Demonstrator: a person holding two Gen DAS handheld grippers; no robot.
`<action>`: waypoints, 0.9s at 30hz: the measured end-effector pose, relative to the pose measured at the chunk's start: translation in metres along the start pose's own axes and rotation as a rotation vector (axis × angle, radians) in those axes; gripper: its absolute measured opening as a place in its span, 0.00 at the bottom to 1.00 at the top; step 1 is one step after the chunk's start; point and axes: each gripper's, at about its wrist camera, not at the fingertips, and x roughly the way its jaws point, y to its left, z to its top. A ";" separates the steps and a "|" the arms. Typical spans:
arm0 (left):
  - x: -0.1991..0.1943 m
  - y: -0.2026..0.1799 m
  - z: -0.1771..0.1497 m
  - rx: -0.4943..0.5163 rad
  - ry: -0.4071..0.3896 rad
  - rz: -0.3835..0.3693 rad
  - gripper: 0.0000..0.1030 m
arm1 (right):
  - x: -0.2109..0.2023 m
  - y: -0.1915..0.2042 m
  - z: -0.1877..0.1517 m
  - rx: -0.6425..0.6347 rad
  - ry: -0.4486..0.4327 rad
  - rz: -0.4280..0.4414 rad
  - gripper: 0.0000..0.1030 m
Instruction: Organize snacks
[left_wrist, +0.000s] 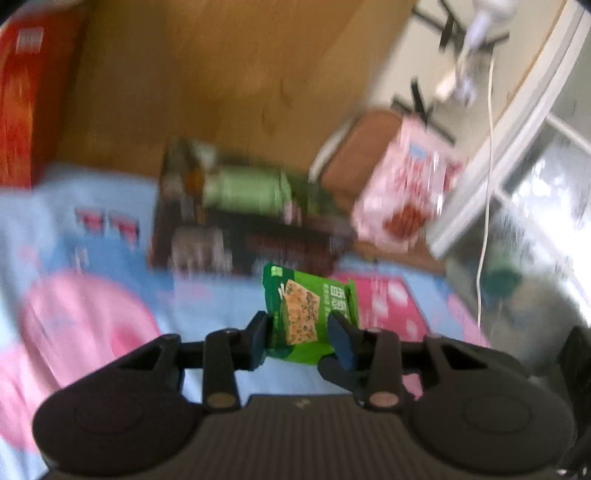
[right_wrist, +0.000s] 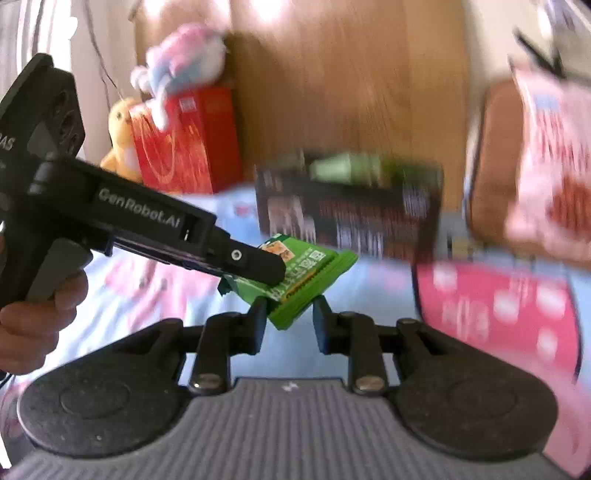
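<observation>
Both grippers meet on one green snack packet (left_wrist: 308, 314), held up in the air above a pale blue and pink printed cloth (left_wrist: 92, 266).

In the left wrist view the left gripper (left_wrist: 301, 341) has its two black fingers clamped on the packet's lower part, one on each side edge. The packet stands nearly upright there, its long axis running from the fingers up and away, leaning a little, printed face toward the camera with a picture of a seeded bar on it.

In the right wrist view the same packet (right_wrist: 295, 280) lies slanted, its long axis running from lower left to upper right, with the crimped end pointing to the upper right. The left gripper (right_wrist: 258, 264) reaches in from the left, held by a hand (right_wrist: 40, 317), and its finger lies across the packet's upper face. The right gripper (right_wrist: 290, 319) has its fingers drawn in close around the packet's lower corner; the left finger touches the wrapper, but whether the right finger presses on it cannot be told through the blur.

Behind the packet stands a dark box (right_wrist: 351, 210) with green packets inside. A red box (right_wrist: 188, 144) stands further left, and a pink bag (left_wrist: 402, 192) is to the right.
</observation>
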 end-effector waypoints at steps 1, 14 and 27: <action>-0.003 0.002 0.014 0.006 -0.028 0.008 0.35 | 0.004 0.000 0.011 -0.017 -0.022 -0.003 0.29; 0.083 0.027 0.095 0.163 -0.054 0.393 0.39 | 0.128 -0.040 0.085 0.021 0.009 -0.090 0.36; 0.036 -0.022 0.031 0.198 -0.106 0.374 0.42 | 0.015 -0.057 0.013 0.385 -0.086 -0.121 0.36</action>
